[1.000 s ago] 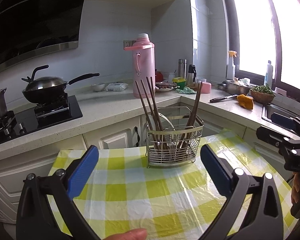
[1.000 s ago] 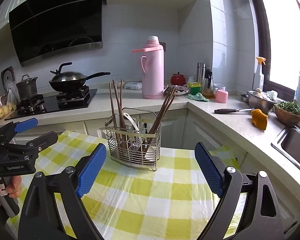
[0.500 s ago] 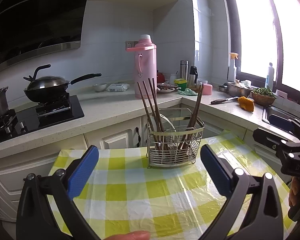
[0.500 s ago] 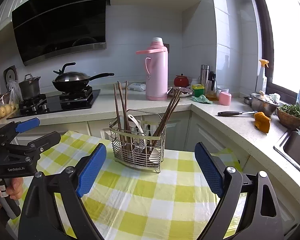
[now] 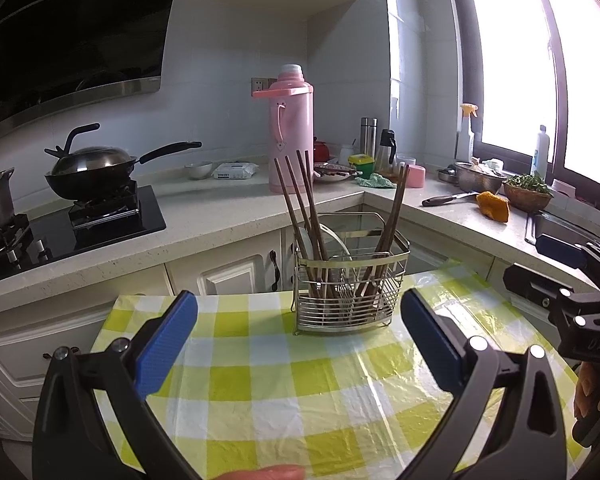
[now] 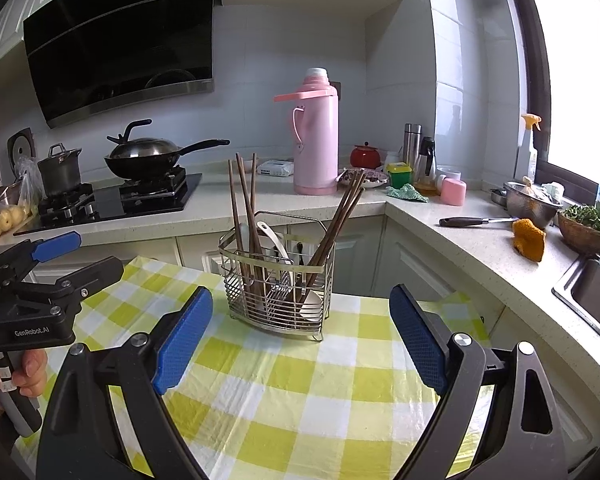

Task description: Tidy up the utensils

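Centrally, a wire utensil caddy point(image 6: 277, 280) stands upright on the far half of a small table covered by a yellow-checked cloth point(image 6: 308, 392). One set of brown chopsticks point(image 6: 242, 216) leans in its left compartment, a second set point(image 6: 340, 220) slants out of the right, and a white spoon point(image 6: 274, 242) sits between them. The right gripper point(image 6: 300, 340) hovers near the caddy with its blue pads spread wide and nothing between them; the left gripper point(image 5: 300, 344) is likewise wide open and empty, well short of the caddy.

The step in hand appears to be the approach for a first pick. Done well, one gripper would steady the caddy's rim while the other narrows onto a single chopstick high on its shaft and lifts along its lean, so that neighbours and wires are not dragged.

Lower ends of the utensils are lost behind the wires; what seems to be a fork or small spoon in the middle cannot be identified with confidence. The caddy's inner dividers are hard to trace, and the table's near edge is hidden behind the gripper bodies.
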Tool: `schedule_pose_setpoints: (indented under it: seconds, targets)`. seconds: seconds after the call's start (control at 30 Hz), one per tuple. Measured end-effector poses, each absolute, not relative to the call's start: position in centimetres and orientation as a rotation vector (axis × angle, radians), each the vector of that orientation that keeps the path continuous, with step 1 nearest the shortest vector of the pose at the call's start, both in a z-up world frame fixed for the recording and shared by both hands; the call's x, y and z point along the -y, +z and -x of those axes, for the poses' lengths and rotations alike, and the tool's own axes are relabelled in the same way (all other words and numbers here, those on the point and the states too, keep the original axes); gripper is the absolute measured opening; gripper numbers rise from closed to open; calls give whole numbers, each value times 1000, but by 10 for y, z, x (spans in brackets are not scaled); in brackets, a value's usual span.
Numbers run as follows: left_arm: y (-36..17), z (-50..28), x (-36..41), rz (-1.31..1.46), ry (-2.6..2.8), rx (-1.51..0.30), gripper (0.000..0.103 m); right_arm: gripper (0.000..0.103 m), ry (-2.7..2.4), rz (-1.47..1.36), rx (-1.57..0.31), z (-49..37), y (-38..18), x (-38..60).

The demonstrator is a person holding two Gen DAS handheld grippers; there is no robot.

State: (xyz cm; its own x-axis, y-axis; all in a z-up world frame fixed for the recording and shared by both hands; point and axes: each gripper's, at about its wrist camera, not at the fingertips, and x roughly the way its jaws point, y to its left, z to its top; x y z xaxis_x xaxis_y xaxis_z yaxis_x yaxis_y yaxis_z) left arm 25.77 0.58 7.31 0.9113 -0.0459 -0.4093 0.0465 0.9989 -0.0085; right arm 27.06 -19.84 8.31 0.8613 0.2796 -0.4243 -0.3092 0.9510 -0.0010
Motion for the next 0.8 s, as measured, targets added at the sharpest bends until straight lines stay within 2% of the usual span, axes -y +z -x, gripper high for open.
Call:
schedule_pose_setpoints:
  seconds: [0.8]
  targets:
    - [71,-258,-7,-4,-61,-428,98,85,308,69,-439,-271,81,200]
